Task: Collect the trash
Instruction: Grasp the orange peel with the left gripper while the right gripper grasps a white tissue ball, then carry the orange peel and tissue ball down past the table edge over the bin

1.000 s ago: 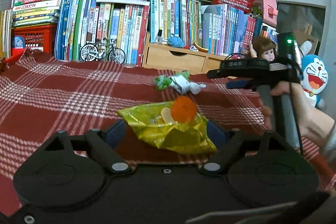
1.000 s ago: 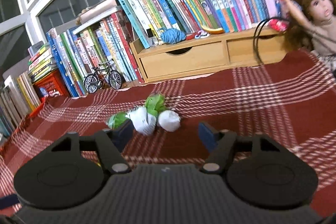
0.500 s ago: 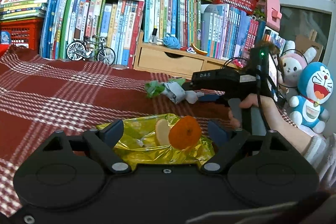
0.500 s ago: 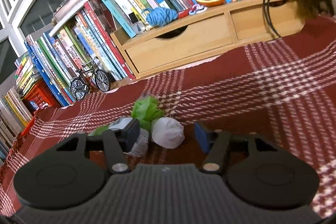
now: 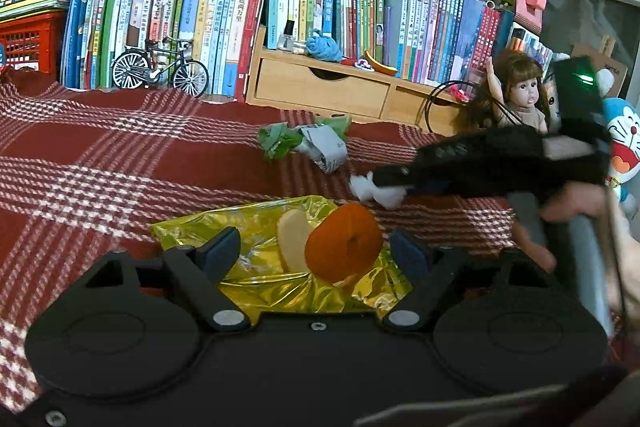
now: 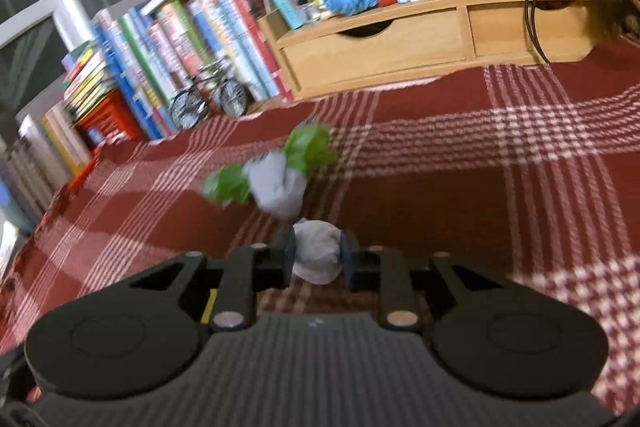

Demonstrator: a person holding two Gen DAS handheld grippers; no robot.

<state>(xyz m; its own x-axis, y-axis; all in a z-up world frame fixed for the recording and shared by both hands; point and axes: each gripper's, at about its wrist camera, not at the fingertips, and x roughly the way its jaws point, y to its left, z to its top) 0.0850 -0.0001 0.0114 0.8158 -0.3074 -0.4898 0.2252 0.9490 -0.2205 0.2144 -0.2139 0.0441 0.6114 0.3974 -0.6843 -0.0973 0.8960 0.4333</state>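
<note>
A yellow plastic bag (image 5: 280, 287) with an orange peel (image 5: 344, 247) and a pale slice on it lies on the red plaid cloth (image 5: 120, 163). My left gripper (image 5: 316, 253) straddles the bag with its jaws wide and closing; the pads are not seen pressing it. A white tissue wad (image 6: 318, 255) sits between the pads of my right gripper (image 6: 317, 257), whose jaws are closing and touch it on both sides. From the left wrist view the right gripper (image 5: 380, 187) reaches in from the right with the white wad (image 5: 374, 191) at its tip. A green-and-white wrapper crumple (image 6: 280, 179) (image 5: 316, 143) lies just beyond.
Rows of books (image 5: 200, 7), a wooden drawer unit (image 5: 320, 87) and a toy bicycle (image 5: 160, 71) line the far edge of the cloth. A doll (image 5: 520, 95) and a blue plush toy (image 5: 624, 147) stand at the right. A person's hand (image 5: 580, 203) grips the right handle.
My left gripper moved forward over the yellow bag. My right gripper dropped onto the white wad and its jaws narrowed around it, apart from the green wrapper.
</note>
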